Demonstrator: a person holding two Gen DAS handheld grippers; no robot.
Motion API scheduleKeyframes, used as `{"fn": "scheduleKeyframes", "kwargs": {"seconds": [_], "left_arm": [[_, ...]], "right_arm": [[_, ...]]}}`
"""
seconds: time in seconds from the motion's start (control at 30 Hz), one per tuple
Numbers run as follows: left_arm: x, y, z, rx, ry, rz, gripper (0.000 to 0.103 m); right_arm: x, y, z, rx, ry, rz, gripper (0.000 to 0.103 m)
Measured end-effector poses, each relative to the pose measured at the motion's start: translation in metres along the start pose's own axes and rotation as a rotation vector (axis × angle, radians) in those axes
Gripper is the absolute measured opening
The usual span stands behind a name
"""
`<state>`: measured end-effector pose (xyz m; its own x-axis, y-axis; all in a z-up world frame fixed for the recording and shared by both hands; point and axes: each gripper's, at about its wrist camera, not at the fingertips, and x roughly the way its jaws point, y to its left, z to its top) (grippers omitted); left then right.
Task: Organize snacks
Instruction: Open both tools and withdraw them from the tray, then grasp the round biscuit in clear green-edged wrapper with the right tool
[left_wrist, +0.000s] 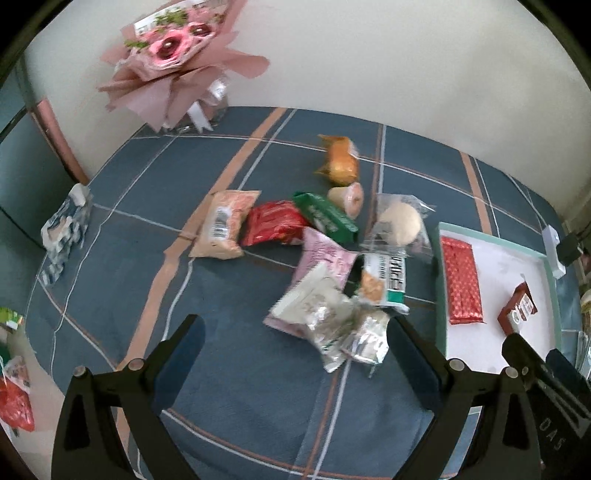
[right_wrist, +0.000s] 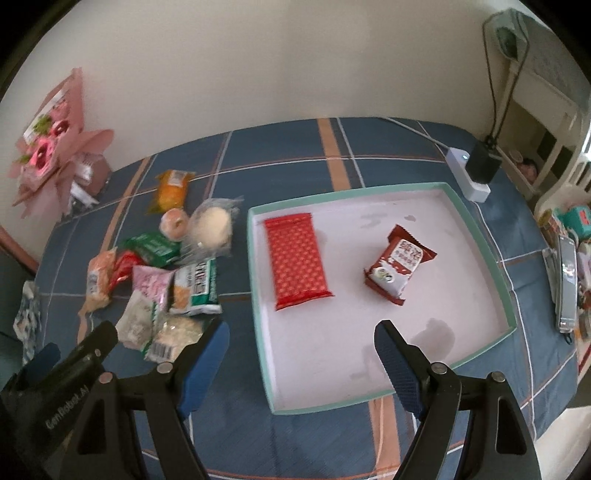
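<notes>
A heap of snack packets (left_wrist: 325, 258) lies on the blue plaid cloth, among them a silver pack (left_wrist: 325, 314), a pink pack (left_wrist: 325, 258), a green pack (left_wrist: 327, 216) and a red pack (left_wrist: 275, 223). My left gripper (left_wrist: 295, 336) hovers open just in front of the silver pack, nothing between its fingers. A white tray with a teal rim (right_wrist: 476, 236) holds a red patterned bar (right_wrist: 297, 258) and a brown-and-white packet (right_wrist: 399, 266). Over the tray's near left part my right gripper (right_wrist: 301, 343) is open and empty. The heap (right_wrist: 166, 273) lies left of the tray.
A pink bouquet (left_wrist: 173, 55) stands at the back left against the wall. A tissue pack (left_wrist: 66, 229) lies at the cloth's left edge. A white power strip with a black plug (right_wrist: 476, 170) sits behind the tray. Cluttered items (right_wrist: 569, 266) line the right side.
</notes>
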<state>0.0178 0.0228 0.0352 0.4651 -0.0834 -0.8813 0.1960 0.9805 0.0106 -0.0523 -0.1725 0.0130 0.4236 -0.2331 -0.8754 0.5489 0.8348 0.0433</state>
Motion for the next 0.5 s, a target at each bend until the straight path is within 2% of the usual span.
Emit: {"fn": "scheduleKeyframes", "kwargs": {"seconds": [0.5], "left_arm": [[0.003, 0.045, 0.011, -0.092, -0.009, 0.033, 0.099]], "right_arm": [[-0.003, 0.040, -0.008, -0.080, -0.011, 0.016, 0.084]]}}
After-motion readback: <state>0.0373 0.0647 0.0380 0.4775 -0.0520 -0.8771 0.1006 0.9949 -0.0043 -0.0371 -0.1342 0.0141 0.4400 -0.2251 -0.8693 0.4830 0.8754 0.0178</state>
